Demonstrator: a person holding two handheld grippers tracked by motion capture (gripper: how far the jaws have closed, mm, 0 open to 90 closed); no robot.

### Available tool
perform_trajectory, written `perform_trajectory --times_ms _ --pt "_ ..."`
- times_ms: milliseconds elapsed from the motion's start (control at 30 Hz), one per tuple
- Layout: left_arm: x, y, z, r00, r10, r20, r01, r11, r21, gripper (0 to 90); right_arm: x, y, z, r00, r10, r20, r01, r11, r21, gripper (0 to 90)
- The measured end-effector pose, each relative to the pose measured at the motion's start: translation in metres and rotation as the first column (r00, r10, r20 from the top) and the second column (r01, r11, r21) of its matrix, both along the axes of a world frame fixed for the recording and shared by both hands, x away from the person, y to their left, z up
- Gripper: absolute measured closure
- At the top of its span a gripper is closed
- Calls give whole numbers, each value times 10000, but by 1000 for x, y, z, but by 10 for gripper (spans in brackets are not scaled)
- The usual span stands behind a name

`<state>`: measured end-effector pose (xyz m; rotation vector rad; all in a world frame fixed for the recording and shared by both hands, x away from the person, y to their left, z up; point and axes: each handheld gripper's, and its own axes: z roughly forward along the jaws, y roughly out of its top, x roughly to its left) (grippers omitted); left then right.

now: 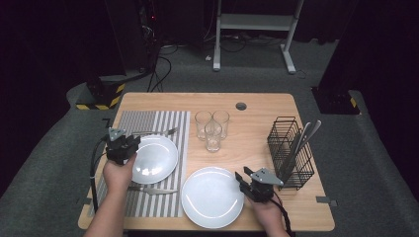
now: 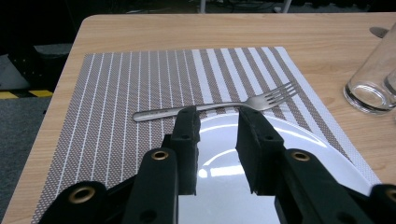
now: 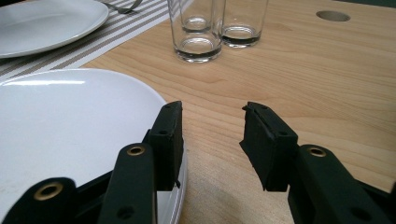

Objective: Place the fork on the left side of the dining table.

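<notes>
We take the striped placemat (image 1: pixel 148 163) on the wooden table (image 1: pixel 257 106) as our landmark. The left gripper (image 1: pixel 129 149) sits over the placemat's left half, at the near-left rim of the white plate (image 1: pixel 157 158) that rests on the mat; in the left gripper view its jaws stand a little apart above that plate's surface (image 2: pixel 299 140), with nothing between them — whether they touch the rim we cannot tell. A fork (image 2: pixel 219 106) lies on the mat just beyond the plate, its tines toward the mat's right edge, and a knife (image 1: pixel 150 190) lies on the mat on the plate's near side. Just off the placemat's right edge, on bare wood, lies a second white plate (image 1: pixel 212 197). The right gripper (image 1: pixel 243 181) is at that plate's right rim, jaws wide apart and empty; in the right gripper view one jaw hangs over the plate's edge (image 3: pixel 70 126) and the other over bare wood. Three clear glasses (image 1: pixel 212 126) stand clustered right of the mat's far corner, and well to the mat's right a black wire rack (image 1: pixel 289 148) holds a few utensils (image 1: pixel 304 136).
</notes>
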<state>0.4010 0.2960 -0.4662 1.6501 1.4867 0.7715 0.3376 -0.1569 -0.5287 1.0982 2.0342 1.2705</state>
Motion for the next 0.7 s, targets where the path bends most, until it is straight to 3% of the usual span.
perform_trajectory --times_ms 333,700 --pt "-21 -10 -7 9996 -277 105 274 9993 246 657 0 0 0 10000 6 25 -6 10000 14 570" --pt "-39 -14 -16 9980 -620 128 620 9981 -25 637 -1 0 1 10000 8 29 -8 10000 -5 562"
